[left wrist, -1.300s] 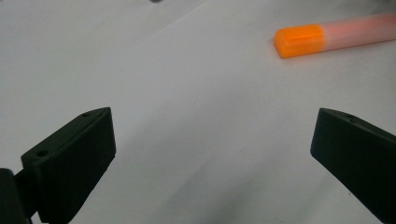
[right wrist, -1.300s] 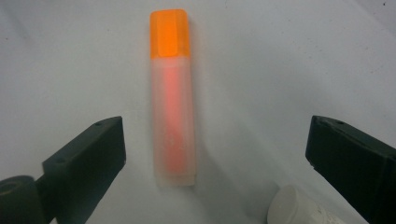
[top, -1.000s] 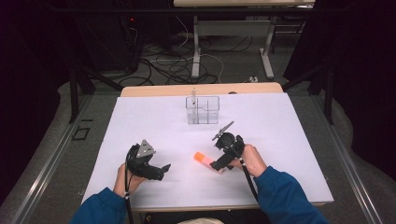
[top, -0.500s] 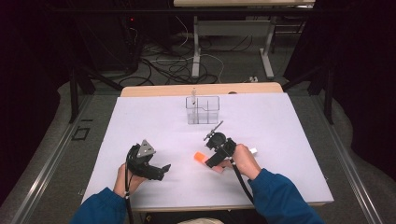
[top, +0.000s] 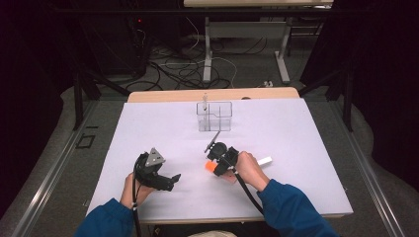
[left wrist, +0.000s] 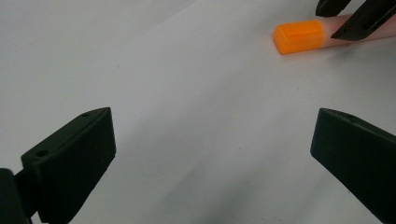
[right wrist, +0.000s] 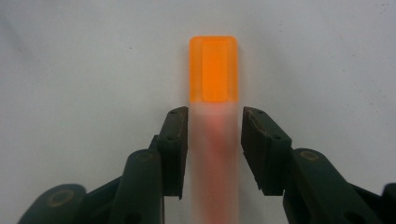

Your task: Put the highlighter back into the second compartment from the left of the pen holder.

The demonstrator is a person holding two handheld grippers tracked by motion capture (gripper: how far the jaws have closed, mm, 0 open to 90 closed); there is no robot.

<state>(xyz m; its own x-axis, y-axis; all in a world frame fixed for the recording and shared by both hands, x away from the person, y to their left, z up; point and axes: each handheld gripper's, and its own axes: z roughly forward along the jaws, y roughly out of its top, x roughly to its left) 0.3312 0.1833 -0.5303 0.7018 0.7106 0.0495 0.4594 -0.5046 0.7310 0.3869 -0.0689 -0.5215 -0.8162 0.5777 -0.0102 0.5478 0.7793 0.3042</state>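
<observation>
A marker with an orange cap (top: pixel 210 168) and a pale frosted body lies flat on the white table (top: pixel 306 143). In the right gripper view the cap (right wrist: pixel 213 70) points away. My right gripper (right wrist: pixel 214 140) straddles the body just behind the cap, its jaws narrowly open; the left pad (right wrist: pixel 175 149) is almost against the body and the right one stands a sliver off. In the high view that gripper (top: pixel 221 162) is at centre front. My left gripper (top: pixel 170 181) rests open at front left with nothing between its jaws, and its own view shows the cap (left wrist: pixel 299 36) far ahead.
A clear plastic box (top: pixel 214 116) with a thin upright piece stands at the middle back of the table. A small white piece (top: pixel 265 160) lies just right of the right hand. Cables and table legs lie on the floor beyond the far edge.
My right gripper has slid left across the table until its jaws came around the marker body. The left gripper and the marker have stayed put.
</observation>
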